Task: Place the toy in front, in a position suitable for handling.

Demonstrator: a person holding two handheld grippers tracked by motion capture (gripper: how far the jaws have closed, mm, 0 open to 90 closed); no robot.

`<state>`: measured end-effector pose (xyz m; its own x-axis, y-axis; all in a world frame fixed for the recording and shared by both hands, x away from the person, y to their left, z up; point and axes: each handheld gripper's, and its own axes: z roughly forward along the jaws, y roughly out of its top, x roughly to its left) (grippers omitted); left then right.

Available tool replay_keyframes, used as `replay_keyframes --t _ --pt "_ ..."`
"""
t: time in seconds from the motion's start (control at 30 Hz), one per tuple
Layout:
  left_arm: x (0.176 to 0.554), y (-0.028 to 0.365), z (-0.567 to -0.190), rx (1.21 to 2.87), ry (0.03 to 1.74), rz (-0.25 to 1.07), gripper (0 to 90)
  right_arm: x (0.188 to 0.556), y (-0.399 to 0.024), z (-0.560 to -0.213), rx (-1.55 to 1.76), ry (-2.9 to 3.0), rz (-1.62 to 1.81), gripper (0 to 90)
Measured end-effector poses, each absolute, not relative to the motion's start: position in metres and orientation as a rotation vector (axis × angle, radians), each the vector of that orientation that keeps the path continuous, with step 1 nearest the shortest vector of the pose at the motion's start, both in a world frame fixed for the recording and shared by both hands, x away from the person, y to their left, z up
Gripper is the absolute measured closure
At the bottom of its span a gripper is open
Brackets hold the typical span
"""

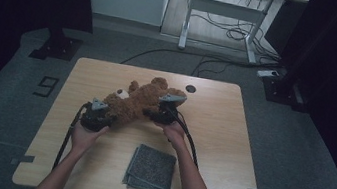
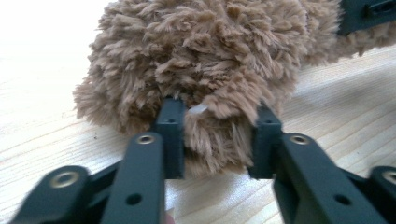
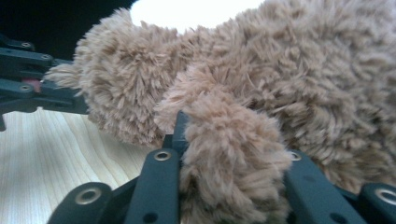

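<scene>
On the table [image 1: 221,133], both forearms reach forward; left gripper [image 1: 98,114] and right gripper [image 1: 167,108] each clamp the teddy bear [image 1: 137,104], lying eight-to-two o'clock.

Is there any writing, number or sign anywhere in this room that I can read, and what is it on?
"9": a large dark figure marked on the grey floor, left of the wooden table.
Teddy bear: a small pale tag shows in its fur in the left gripper view, too small to read.
Folded grey cloth: no writing visible.
</scene>
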<state>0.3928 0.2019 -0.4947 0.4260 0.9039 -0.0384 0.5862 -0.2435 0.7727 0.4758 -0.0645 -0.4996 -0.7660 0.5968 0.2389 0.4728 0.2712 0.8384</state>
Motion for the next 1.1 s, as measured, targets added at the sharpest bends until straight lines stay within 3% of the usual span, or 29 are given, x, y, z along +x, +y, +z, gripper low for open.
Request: replay_keyframes --t 0.3,0.63,1.1 --pt "0.387 0.185 -0.477 1.904 1.162 0.641 74.7 0.459 -0.076 -0.474 0.951 2.252 1.655 77.7" --pt "0.393 0.170 -0.464 1.866 1.116 0.559 76.6 0.422 -0.105 -0.435 0.870 2.085 1.829 78.2" --pt "0.392 0.145 -0.451 1.865 1.048 0.544 77.3 0.414 -0.125 -0.415 0.879 2.006 1.801 78.2"
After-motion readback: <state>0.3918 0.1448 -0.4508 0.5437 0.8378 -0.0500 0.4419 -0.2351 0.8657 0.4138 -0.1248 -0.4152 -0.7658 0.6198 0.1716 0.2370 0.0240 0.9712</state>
